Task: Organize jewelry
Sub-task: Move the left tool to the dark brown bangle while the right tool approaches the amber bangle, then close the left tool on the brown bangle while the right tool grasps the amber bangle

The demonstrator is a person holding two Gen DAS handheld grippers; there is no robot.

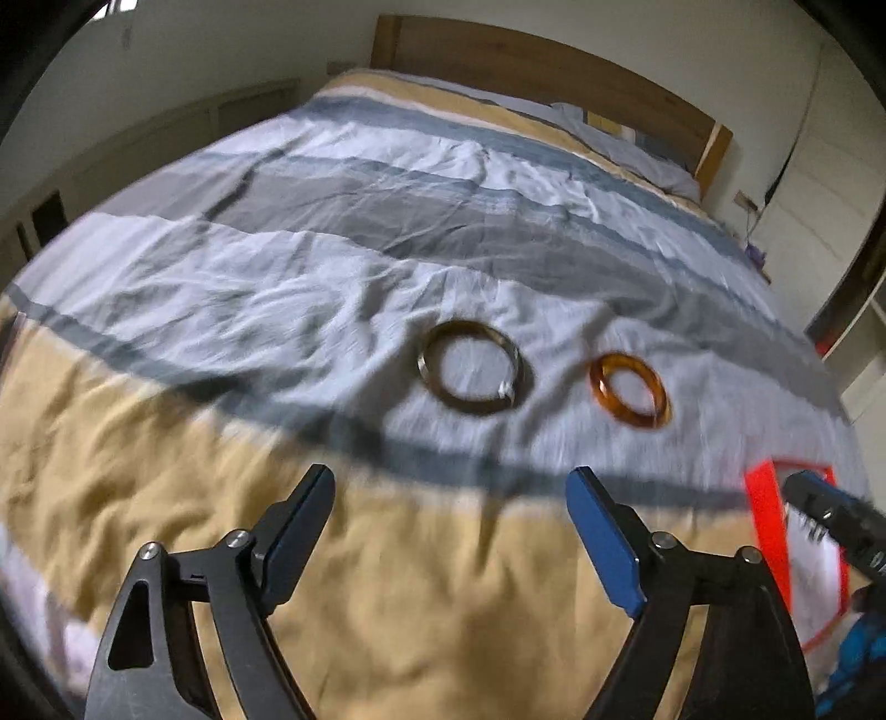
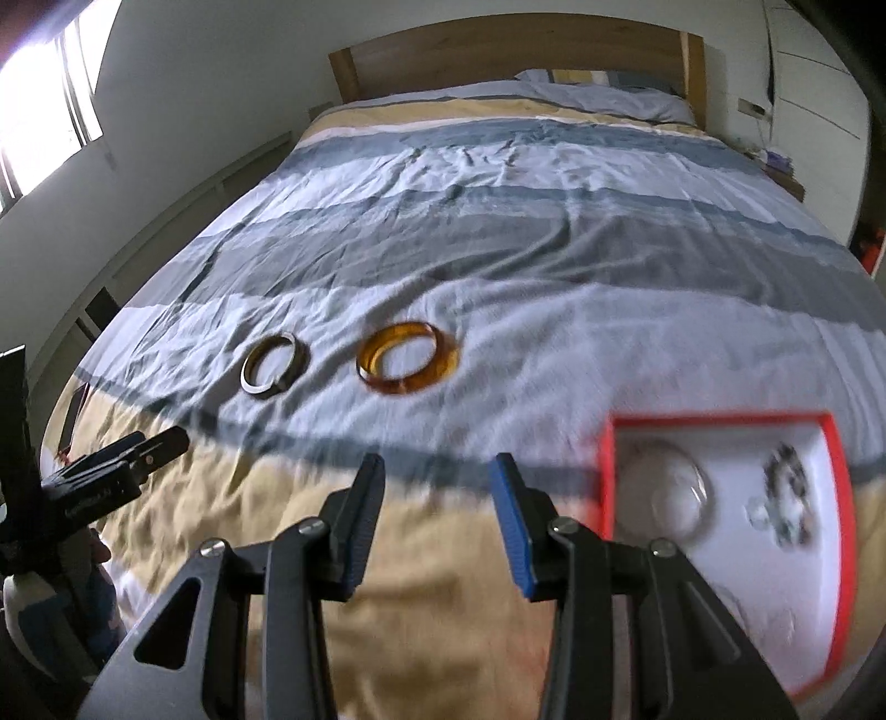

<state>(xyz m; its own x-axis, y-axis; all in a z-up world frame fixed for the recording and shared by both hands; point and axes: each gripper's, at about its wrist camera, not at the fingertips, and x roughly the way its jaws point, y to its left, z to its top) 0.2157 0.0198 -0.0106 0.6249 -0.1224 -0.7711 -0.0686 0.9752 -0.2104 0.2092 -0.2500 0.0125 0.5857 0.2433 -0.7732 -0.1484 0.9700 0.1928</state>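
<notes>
A: What sits closest to the lens?

B: The left gripper (image 1: pixel 448 487), its blue-padded fingers (image 1: pixel 603 543) spread wide with nothing between them, hanging over the tan band of the bed cover (image 1: pixel 387 581). The right gripper (image 2: pixel 437 471) is likewise open and empty, though its fingers (image 2: pixel 512 515) stand closer together.

A: And the jewelry?

B: Take the red-rimmed box (image 2: pixel 606 471) as the landmark. It lies on the bed cover to the right of the right gripper. Inside, on its white lining, a clear bangle (image 2: pixel 664 493) lies toward the left wall, and a dark-and-white beaded bracelet (image 2: pixel 786 493) lies right of it. Both are blurred.

A: Anything outside the box?

B: Two bangles, farther up the bed from the box and to its left, flat on the pale blue stripe. The amber bangle (image 2: pixel 407 357) is the nearer one to the box; the dark bangle (image 2: pixel 274 365) with a pale edge lies beyond it, close beside but apart.

A: Do the grippers touch them?

B: No. Both bangles lie well ahead of the fingertips. The wooden headboard (image 2: pixel 498 50) stands at the far end.
</notes>
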